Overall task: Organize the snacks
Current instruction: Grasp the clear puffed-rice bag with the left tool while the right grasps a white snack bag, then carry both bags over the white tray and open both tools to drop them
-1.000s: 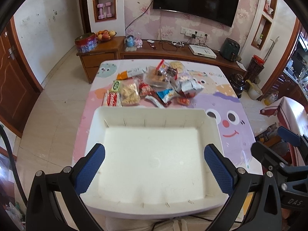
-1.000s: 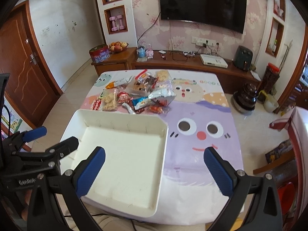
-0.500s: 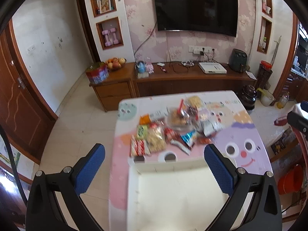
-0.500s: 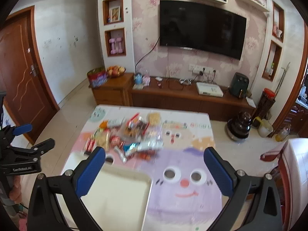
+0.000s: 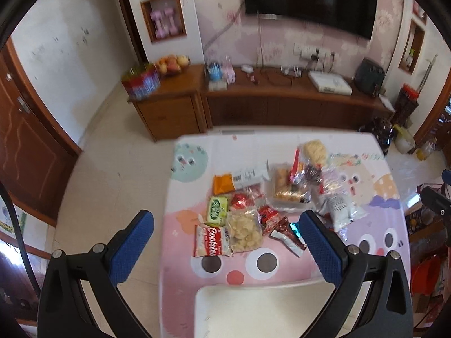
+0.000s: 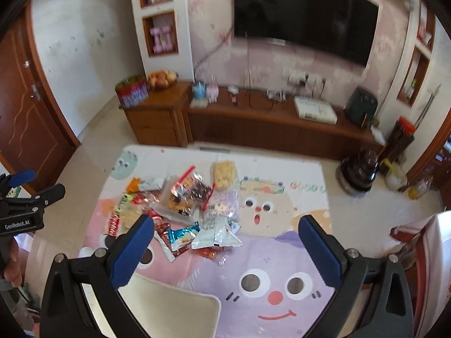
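Hovering w/ both jaws wide & empty, left gripper [image 5: 227, 229] should drop onto cookies pack [image 5: 210, 240], right gripper [image 6: 225, 232] clear of tray [image 5: 253, 304].

Both wrist views look down, sharing the snack pile [image 5: 270, 200].

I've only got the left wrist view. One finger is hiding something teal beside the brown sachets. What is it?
Observer: The right wrist view shows a blue-and-white packet lying flat between the brown sachets and a silver bag.
Operator: Anything else behind that finger?
Observer: Yes, a small red-orange packet lies on the near side of the silver bag.
Operator: Is the right gripper holding anything?
Observer: No. The right gripper is open above the table, its fingers wide apart and gripping nothing.
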A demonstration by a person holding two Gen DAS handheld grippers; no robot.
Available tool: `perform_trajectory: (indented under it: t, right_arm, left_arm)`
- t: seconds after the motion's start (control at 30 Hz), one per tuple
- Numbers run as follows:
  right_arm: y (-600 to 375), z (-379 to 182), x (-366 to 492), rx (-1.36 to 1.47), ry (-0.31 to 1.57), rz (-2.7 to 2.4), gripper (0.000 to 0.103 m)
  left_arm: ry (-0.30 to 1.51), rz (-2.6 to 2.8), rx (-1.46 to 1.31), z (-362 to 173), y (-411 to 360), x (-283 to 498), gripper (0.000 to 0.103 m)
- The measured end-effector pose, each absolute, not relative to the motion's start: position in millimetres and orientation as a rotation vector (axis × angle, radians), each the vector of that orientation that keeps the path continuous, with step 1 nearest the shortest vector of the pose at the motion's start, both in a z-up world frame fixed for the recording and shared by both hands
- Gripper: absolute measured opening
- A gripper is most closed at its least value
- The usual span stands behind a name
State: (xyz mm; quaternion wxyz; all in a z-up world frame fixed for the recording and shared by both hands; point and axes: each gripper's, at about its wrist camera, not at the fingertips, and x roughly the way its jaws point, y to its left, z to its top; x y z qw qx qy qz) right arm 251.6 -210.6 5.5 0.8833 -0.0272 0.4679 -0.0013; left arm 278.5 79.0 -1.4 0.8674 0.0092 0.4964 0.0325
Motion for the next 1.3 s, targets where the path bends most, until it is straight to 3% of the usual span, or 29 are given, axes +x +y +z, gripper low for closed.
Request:
perform_trajectory:
  t: [0.3, 0.57, 0.67, 1.0, 1.3]
  right_arm:
    - [-230.9, -116.1, 312.4, 0.076, 1.225, -0.017, 0.095]
    - [-226.8, -173.9, 331.4, 0.108, 1.34, -0.025, 0.093]
    - [-222.1, -182.7, 334.8, 0.092, 1.355, -0.02, 0.09]
    - [-212.8, -204.2, 331.6, 0.096, 1.424, 0.024, 0.066]
    - [-225.3, -192.2, 307.0, 0.143, 1.395, 0.054, 0.06]
  left_arm:
    - [1.296, 0.067, -0.153, -143.0, 87.1, 330.9, 0.102]
    - [1.384, 0.098, -0.155, -202.6, 74.0, 345.1, 0.1]
    - [1.401, 0.098, -0.158, -214.5, 69.0, 347.4, 0.088]
    - [1.388, 0.043, -0.217, -220.7, 57.0, 339.0, 0.067]
    - [1.389, 0.001, -0.246, -223.7, 47.5, 327.2, 0.042]
